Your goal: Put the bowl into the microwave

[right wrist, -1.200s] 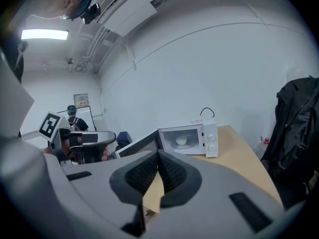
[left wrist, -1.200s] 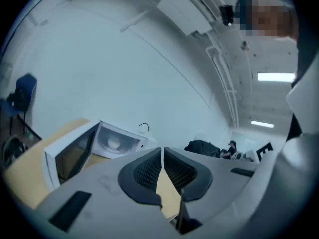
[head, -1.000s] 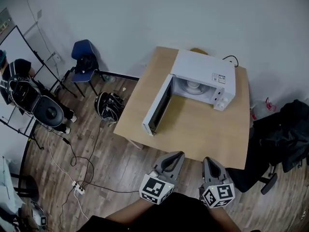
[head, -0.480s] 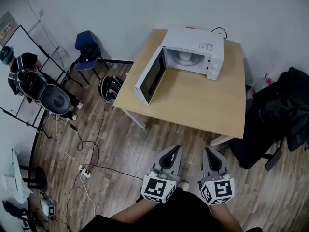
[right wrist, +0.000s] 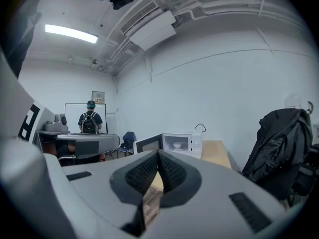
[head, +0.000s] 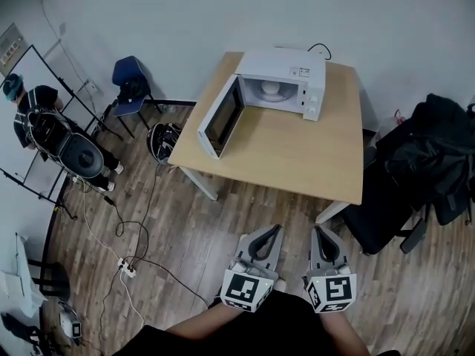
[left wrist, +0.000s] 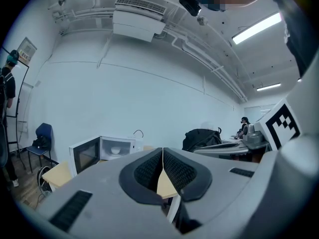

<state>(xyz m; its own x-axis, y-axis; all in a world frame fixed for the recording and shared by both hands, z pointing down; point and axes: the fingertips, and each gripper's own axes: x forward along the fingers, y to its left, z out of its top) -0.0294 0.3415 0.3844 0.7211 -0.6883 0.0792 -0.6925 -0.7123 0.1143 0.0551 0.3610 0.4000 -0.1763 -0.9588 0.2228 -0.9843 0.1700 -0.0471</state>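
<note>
A white microwave (head: 286,81) stands at the far side of a wooden table (head: 297,154), its door (head: 220,117) swung open to the left. A white bowl (head: 270,88) sits inside it, also visible as a small bowl (left wrist: 115,151) in the left gripper view and a bowl (right wrist: 177,145) in the right gripper view. My left gripper (head: 275,231) and right gripper (head: 320,232) hang side by side over the wooden floor, well short of the table. Both are shut with nothing between the pads.
A black jacket drapes an office chair (head: 430,162) right of the table. A blue chair (head: 130,87), a dark bag (head: 159,141) and cables (head: 122,236) lie to the left. A person with a backpack (head: 33,117) stands at far left by a whiteboard.
The view has pulled back from the table: the microwave and table now sit farther away and higher in the head view. Both grippers stay shut and side by side.
</note>
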